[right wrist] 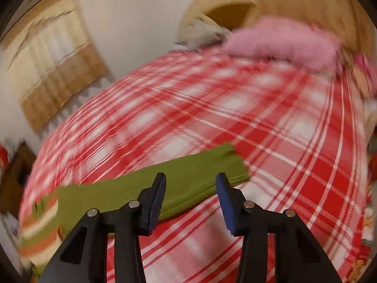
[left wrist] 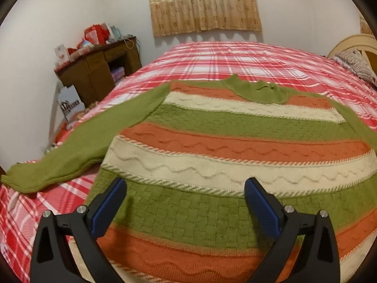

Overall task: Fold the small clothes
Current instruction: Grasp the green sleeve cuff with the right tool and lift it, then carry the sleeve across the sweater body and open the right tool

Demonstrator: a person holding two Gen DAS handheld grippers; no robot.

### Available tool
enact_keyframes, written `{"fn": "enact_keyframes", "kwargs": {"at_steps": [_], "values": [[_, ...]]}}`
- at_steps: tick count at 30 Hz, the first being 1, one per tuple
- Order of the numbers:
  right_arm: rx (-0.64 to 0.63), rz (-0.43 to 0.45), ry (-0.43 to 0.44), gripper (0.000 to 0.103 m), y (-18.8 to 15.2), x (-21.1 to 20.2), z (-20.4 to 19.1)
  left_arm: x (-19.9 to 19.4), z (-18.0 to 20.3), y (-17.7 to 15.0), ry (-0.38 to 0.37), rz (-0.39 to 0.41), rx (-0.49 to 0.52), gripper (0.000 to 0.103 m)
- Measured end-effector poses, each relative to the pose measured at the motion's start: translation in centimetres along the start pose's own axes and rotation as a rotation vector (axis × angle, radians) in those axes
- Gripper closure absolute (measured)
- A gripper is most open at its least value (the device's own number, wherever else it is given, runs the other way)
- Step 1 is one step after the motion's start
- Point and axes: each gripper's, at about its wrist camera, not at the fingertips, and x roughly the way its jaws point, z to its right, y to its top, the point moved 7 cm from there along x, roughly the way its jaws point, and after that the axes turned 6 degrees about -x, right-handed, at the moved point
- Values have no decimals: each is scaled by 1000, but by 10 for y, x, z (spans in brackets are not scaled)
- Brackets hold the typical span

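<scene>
A striped knit sweater (left wrist: 223, 141) in green, orange and cream lies flat on the bed, neck away from me, its green left sleeve (left wrist: 77, 146) spread out to the left. My left gripper (left wrist: 186, 186) is open and empty above the sweater's lower body. In the right wrist view, which is blurred by motion, the sweater's green right sleeve (right wrist: 188, 179) lies out across the bed and the striped body (right wrist: 40, 231) shows at the lower left. My right gripper (right wrist: 190, 181) is open and empty just above that sleeve near its cuff.
The bed has a red and white plaid cover (left wrist: 235, 59). A brown desk (left wrist: 99, 66) with clutter stands by the left wall. A pink fluffy item (right wrist: 282, 44) and pillows (left wrist: 358, 63) lie at the headboard. A curtain (left wrist: 202, 4) hangs behind.
</scene>
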Motion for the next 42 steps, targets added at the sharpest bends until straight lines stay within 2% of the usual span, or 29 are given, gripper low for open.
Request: {"fn": "enact_keyframes", "kwargs": {"at_steps": [3,4,5,6,8,9,12,14,15,17,18,21,25,30,33,37,42], "values": [[24,-16,-85,55,5,16,30,5,-3,-4,-26,-39,-36,1],[56,-24,-100,51,5,23,39,9,-4,-6,-37,-64,-48,0],[89,-24,-75,46,5,28,43,12,-4,-6,-50,-77,-63,0],[125,-29,-27,36,4,35,45,12,-5,-6,-62,-80,-81,0],[147,-59,1,34,-1,49,43,11,-3,-6,-57,-77,-75,0],[140,-72,-8,32,-4,54,40,12,-1,-7,-48,-74,-65,0],[4,-69,-82,32,-7,61,23,14,-1,-5,-45,-70,-62,0],[-67,-96,-96,46,-8,67,15,14,-1,-5,-51,-70,-66,0],[-89,-104,-94,70,-8,69,11,16,-1,-3,-53,-68,-68,0],[-119,-123,-86,81,-9,72,9,16,-2,-3,-57,-63,-70,0],[-123,-125,-74,93,-9,72,8,16,-3,-3,-59,-62,-71,0],[-108,-140,-38,97,-9,66,5,16,-4,-2,-66,-60,-75,0],[-112,-72,7,97,5,35,-14,16,-5,-2,-77,-56,-82,0],[-177,1,159,97,20,-21,-81,16,-5,-2,-87,-49,-87,0],[-219,16,290,97,17,-55,-141,16,-5,-1,-96,-46,-93,0],[-296,1,476,97,-11,-87,-238,14,-8,-2,-118,-35,-109,0],[-353,-79,643,97,-58,-81,-345,9,-17,1,-152,-27,-162,0]]}}
